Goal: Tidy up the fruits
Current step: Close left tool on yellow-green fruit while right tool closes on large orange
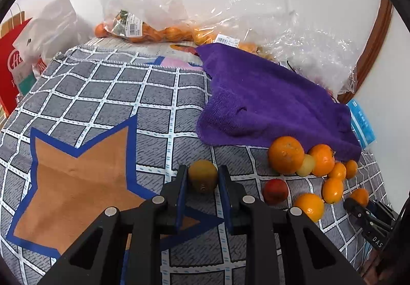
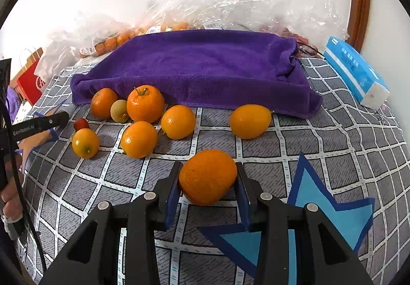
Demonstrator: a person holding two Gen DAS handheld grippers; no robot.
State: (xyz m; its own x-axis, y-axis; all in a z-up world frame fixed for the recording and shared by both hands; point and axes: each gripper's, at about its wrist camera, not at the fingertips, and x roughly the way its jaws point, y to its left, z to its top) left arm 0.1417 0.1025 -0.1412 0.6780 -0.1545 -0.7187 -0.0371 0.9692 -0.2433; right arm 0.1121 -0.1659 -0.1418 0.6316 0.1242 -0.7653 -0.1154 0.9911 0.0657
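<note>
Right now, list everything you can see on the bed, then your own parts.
Loose orange fruits: six, orange, in front of the towel.
Pale fruit: one, yellow-green, among them.
Red fruit: one, at the left of the cluster.
Purple towel: one, behind the fruits.
Plastic bags: clear, with oranges, by the wall.
Tissue pack: one, blue and white, right.
Red paper bag: one, far left.
Checked cover: grey, star patches.
Left gripper: shut on olive-yellow fruit.
Right gripper: shut on rough orange.
</note>
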